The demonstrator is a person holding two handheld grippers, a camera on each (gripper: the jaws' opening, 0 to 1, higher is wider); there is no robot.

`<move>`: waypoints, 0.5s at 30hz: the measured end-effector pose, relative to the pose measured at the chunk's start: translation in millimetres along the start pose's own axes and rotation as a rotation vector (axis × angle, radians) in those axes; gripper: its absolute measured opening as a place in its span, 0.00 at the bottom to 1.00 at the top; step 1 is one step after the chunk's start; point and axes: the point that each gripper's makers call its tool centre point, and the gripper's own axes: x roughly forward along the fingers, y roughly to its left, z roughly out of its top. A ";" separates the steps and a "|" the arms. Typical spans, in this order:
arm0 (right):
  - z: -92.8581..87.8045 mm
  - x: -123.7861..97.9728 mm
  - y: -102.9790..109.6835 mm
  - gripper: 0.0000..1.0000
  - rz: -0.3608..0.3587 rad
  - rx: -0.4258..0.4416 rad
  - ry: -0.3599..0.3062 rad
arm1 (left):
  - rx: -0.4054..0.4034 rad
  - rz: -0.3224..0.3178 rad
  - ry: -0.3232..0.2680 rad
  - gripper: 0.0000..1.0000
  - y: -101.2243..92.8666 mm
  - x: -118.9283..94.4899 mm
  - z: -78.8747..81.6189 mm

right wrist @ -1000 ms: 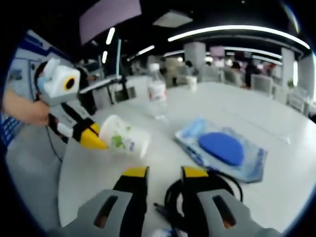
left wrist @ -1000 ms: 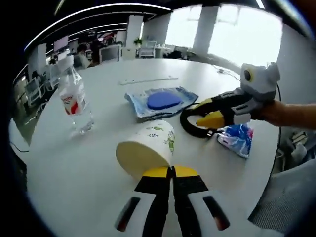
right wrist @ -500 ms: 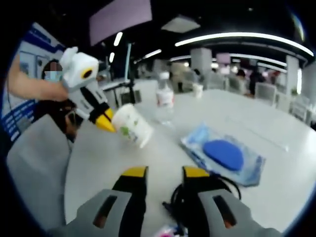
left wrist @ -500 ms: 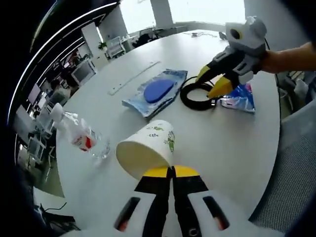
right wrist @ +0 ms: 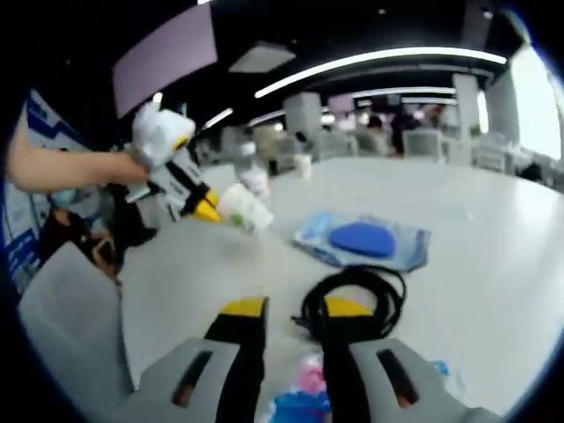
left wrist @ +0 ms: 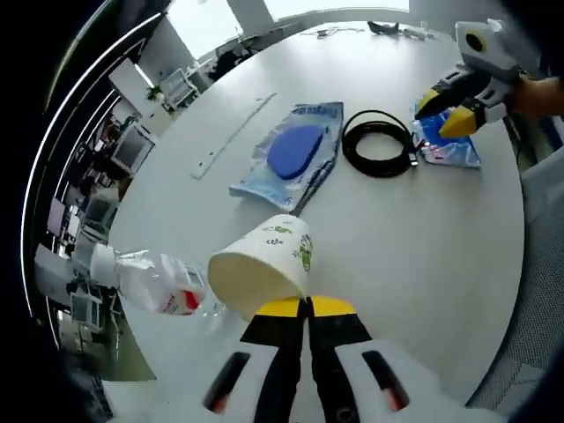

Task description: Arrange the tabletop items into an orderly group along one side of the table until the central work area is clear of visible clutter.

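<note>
From the left gripper view I see my left gripper (left wrist: 307,306) with its yellow tips pressed together on the rim of a white paper cup (left wrist: 262,269), which it holds tipped on its side above the table (left wrist: 414,264), mouth turned toward the lower left. I cannot see into the cup from here, so I can't say whether anything is in it. Just beside the cup, lower left, a clear plastic water bottle (left wrist: 150,280) with a red and white label appears tilted in this rolled view; whether it holds liquid I cannot tell.

Further up the table lies a flat, clear blue-tinted pouch (left wrist: 291,159) with a blue oval pad (left wrist: 295,151) sealed inside it. Just to its right sits a coiled black cable (left wrist: 379,142), and touching that coil's far side is a small blue and white packet (left wrist: 451,150). My right gripper (left wrist: 448,113) hangs over that packet, a hand behind it. A long pale strip (left wrist: 233,136) lies on the table left of the pouch.

In the right gripper view the right gripper (right wrist: 294,310) has its jaws spread, with the cable (right wrist: 352,298) between and beyond them and the packet (right wrist: 304,397) low between them. The pouch (right wrist: 363,242) lies farther out. At left the left gripper (right wrist: 208,211) holds the cup (right wrist: 245,208) in the air
</note>
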 end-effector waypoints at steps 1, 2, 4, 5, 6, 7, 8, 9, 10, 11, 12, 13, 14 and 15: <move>-3.1 -3.5 0.0 0.20 -0.003 0.013 0.000 | 0.018 0.006 0.007 0.00 4.5 0.3 1.4; -7.4 -7.8 -1.0 0.20 -0.010 0.029 0.001 | 0.027 0.003 0.011 0.00 9.2 1.9 3.4; -11.2 -13.0 -0.2 0.20 -0.020 0.039 0.003 | 0.040 -0.017 0.032 0.00 14.5 5.7 2.8; -12.6 -14.9 -0.2 0.20 -0.022 0.047 0.004 | 0.048 -0.025 0.039 0.00 14.8 6.5 2.2; -14.2 -17.2 -0.9 0.20 -0.030 0.060 0.002 | 0.068 -0.031 0.060 0.00 17.3 8.5 0.3; -14.9 -18.2 -1.5 0.20 -0.035 0.069 -0.002 | 0.085 -0.030 0.068 0.00 19.5 10.2 -0.1; -17.5 -18.6 -3.3 0.20 -0.044 0.084 -0.004 | 0.103 -0.033 0.080 0.00 21.0 11.9 -1.2; -19.6 -18.7 -4.3 0.20 -0.051 0.091 -0.003 | 0.132 -0.037 0.105 0.00 20.6 14.0 -2.7; -21.1 -19.0 -5.5 0.20 -0.058 0.098 -0.004 | 0.143 -0.034 0.110 0.00 23.0 15.5 -2.0; -21.1 -19.4 -6.4 0.20 -0.064 0.116 -0.013 | 0.157 -0.039 0.115 0.00 25.9 17.0 -1.0; -20.1 -19.3 -7.1 0.20 -0.068 0.128 -0.022 | 0.159 -0.045 0.112 0.00 26.9 18.1 0.8; -18.7 -19.4 -7.7 0.20 -0.074 0.135 -0.030 | 0.160 -0.055 0.111 0.00 27.8 18.8 2.0; -17.8 -19.4 -7.7 0.20 -0.076 0.136 -0.035 | 0.160 -0.069 0.114 0.00 28.5 20.3 3.6; -17.2 -19.0 -7.5 0.20 -0.078 0.141 -0.041 | 0.173 -0.069 0.120 0.00 30.3 21.7 4.5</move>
